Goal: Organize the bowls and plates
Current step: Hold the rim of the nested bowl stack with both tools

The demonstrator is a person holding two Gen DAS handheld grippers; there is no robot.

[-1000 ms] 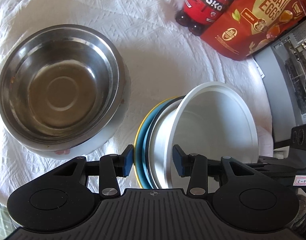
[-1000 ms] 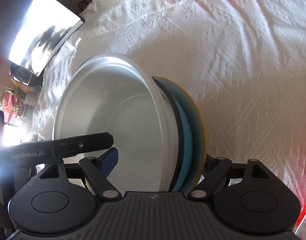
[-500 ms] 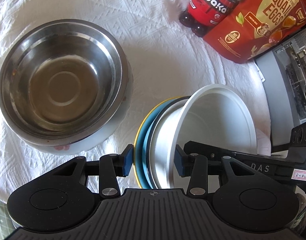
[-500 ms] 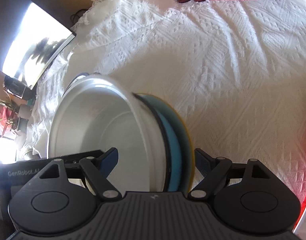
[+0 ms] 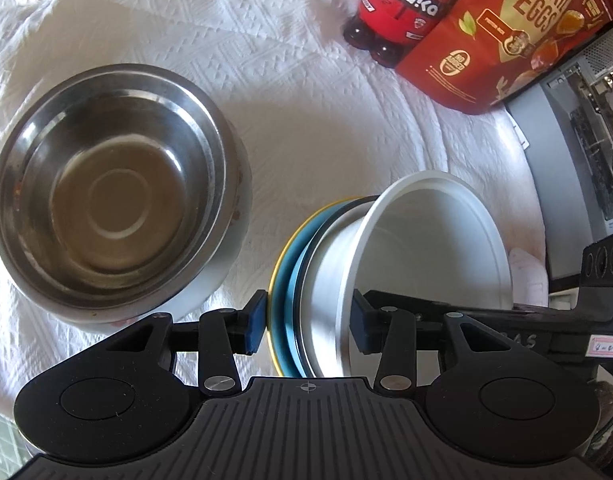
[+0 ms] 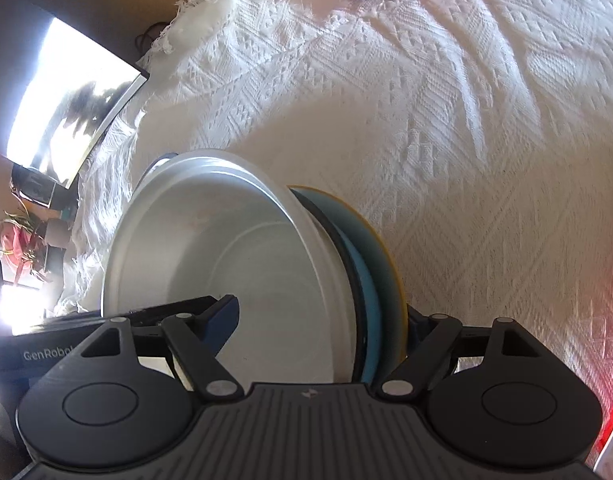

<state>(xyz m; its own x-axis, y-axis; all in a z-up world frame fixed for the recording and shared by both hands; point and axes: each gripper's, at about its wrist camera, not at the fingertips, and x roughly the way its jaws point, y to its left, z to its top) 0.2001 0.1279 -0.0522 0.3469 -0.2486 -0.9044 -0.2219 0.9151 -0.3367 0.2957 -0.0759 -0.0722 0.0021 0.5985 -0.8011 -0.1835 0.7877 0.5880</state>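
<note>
Plates and bowls form one stack [image 5: 306, 300] tipped on edge above a white textured cloth [image 5: 306, 80]: a yellow-rimmed plate [image 5: 275, 280] outermost, a blue plate [image 5: 292, 292] against it, a dark-rimmed dish next, and a white bowl [image 5: 434, 240] nested on the other side with its open mouth facing sideways. The white bowl's interior [image 6: 226, 248] holds no contents; only a gripper finger reaches into it. The left gripper [image 5: 306, 322] straddles the stack at a narrow setting: one blue pad [image 5: 255, 322] sits against the yellow-rimmed plate and the other pad lies inside the bowl wall, so the stack is clamped between them. The right gripper [image 6: 322, 328] spans the same stack from the opposite side, with one finger [image 6: 222, 316] inside the bowl and the other behind the yellow rim; its jaws are closing, and whether its pads already press on the stack cannot be told. A steel bowl [image 5: 110, 196] stands upright on the cloth beside the stack, apart from it, and appears empty, with a few reddish specks on its rim. At the far edge of the cloth stand a red toy figure [image 5: 402, 0] and a red quail-egg bag [image 5: 518, 28], touching each other.
</note>
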